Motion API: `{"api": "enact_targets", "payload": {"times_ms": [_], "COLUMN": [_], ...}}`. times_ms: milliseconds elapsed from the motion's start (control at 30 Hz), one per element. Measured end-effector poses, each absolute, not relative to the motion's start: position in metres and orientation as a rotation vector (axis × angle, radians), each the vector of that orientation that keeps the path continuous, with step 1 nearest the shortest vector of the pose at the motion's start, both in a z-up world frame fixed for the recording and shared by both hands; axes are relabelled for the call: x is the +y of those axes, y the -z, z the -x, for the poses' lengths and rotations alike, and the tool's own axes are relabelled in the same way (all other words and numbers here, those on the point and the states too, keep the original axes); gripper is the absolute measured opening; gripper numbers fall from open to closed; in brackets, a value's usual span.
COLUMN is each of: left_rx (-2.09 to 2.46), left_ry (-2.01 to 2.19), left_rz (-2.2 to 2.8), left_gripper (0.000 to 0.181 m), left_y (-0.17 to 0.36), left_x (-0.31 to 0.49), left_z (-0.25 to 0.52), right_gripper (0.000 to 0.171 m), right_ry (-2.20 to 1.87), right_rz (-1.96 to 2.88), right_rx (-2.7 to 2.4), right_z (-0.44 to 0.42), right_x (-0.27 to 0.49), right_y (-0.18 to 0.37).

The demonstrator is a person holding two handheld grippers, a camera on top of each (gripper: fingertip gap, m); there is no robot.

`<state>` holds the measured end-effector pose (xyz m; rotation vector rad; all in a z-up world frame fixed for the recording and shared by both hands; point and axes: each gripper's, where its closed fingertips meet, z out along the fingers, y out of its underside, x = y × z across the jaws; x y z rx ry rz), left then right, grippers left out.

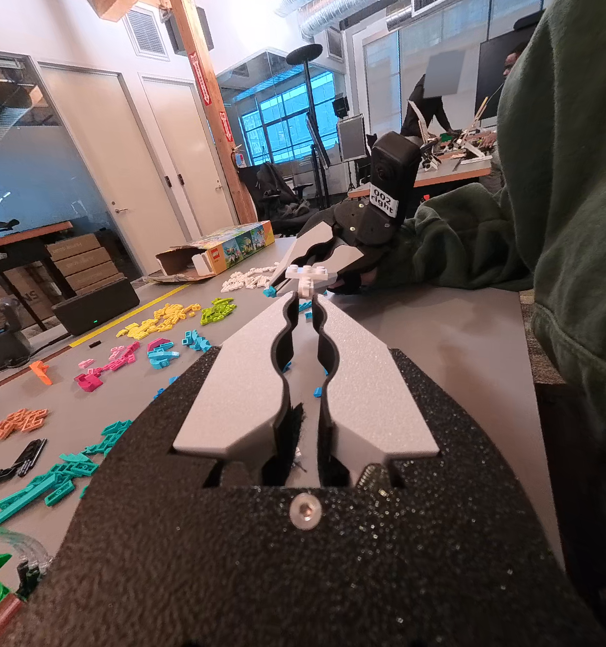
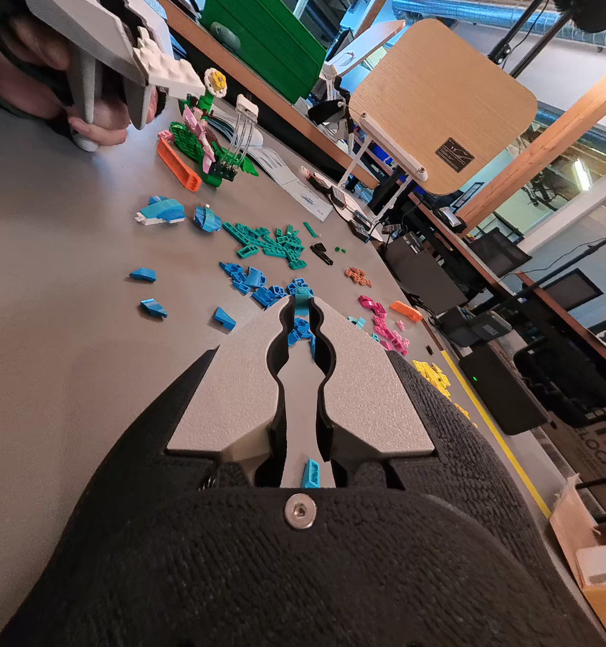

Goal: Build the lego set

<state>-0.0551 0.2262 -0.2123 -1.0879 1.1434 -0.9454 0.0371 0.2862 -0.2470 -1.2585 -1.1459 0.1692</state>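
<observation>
My left gripper (image 1: 303, 297) is shut on a white Lego assembly (image 1: 306, 276) and holds it up above the grey table (image 1: 417, 332). It also shows at the top left of the right wrist view (image 2: 142, 75) with the white assembly (image 2: 170, 75). My right gripper (image 2: 301, 301) is shut on a small teal-blue piece (image 2: 301, 297) above the blue pile. In the left wrist view the right gripper (image 1: 277, 285) sits just behind the white assembly, and its teal-blue piece (image 1: 269, 291) is close to that assembly's left side.
Sorted piles lie on the table: yellow (image 1: 161, 320), lime (image 1: 219, 310), pink (image 1: 109, 364), teal (image 2: 270, 243), blue (image 2: 256, 283), white (image 1: 245, 280). A green flower build (image 2: 203, 147), an orange separator (image 2: 177, 164), a booklet (image 2: 287, 175) and the set's box (image 1: 224, 248) stand farther off. Tip to tip, the grippers are about 12 cm apart.
</observation>
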Motion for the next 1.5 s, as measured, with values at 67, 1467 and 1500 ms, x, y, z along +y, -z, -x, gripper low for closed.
{"api": "enact_targets", "payload": {"times_ms": [67, 1467, 1500], "left_rx": [1.144, 1.004, 1.002], "left_ry": [0.944, 0.984, 0.991], "left_rz": [1.088, 1.028, 1.026], "left_gripper": [0.005, 0.005, 0.005], "left_y": [0.212, 0.192, 0.191], "left_x": [0.226, 0.234, 0.234], "left_z": [0.055, 0.071, 0.071], "right_gripper": [0.006, 0.006, 0.006], "right_ry": [-0.169, -0.612, -0.626], "right_rz": [1.259, 1.316, 1.337], "right_rx": [-1.146, -1.662, -1.673], "right_z": [-0.037, 0.053, 0.053], "right_x": [0.286, 0.243, 0.243], "right_y": [0.247, 0.153, 0.158]}}
